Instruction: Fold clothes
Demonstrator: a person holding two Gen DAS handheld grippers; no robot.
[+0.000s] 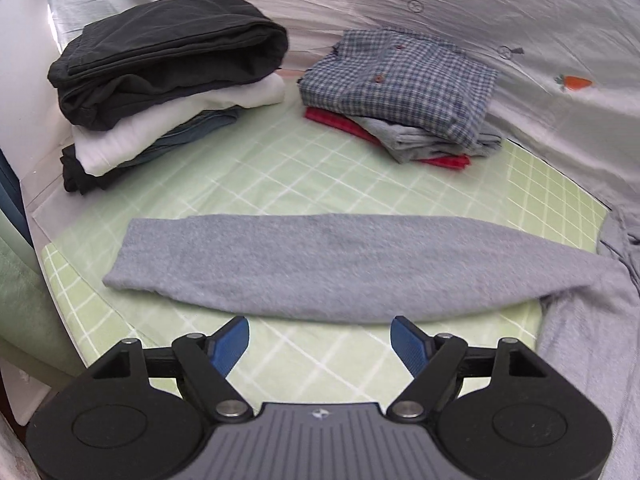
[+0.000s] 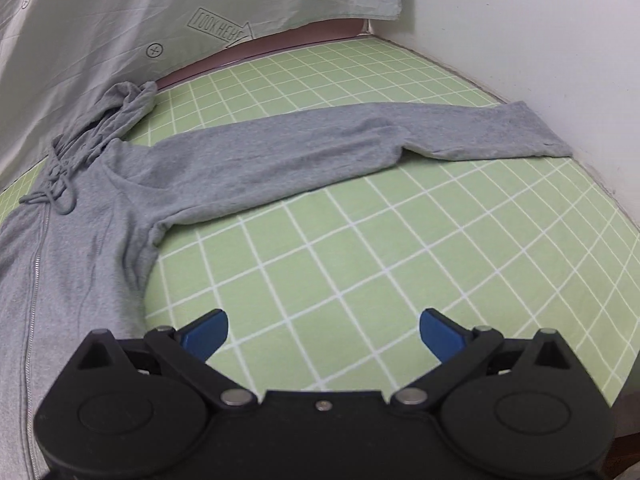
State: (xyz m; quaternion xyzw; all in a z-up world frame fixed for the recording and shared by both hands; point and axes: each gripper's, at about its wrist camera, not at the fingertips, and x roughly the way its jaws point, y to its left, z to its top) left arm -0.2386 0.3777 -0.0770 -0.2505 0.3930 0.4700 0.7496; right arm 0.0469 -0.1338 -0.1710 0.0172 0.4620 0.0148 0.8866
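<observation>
A grey zip hoodie lies flat on the green checked sheet (image 2: 360, 248). Its one sleeve (image 1: 304, 268) stretches across the left wrist view, just beyond my left gripper (image 1: 320, 342), which is open with nothing between its blue pads. In the right wrist view the other sleeve (image 2: 320, 148) reaches right toward the wall, with the hood and drawstrings (image 2: 80, 152) at the left and the zipped body (image 2: 60, 272) below. My right gripper (image 2: 323, 332) hangs open over bare sheet, to the right of the body and nearer than the sleeve.
Two stacks of folded clothes sit at the back in the left wrist view: a dark and white stack (image 1: 160, 84) on the left, a checked shirt stack (image 1: 400, 92) to its right. A pale hanging cloth (image 2: 160, 16) backs the bed; a white wall (image 2: 540, 40) bounds the right.
</observation>
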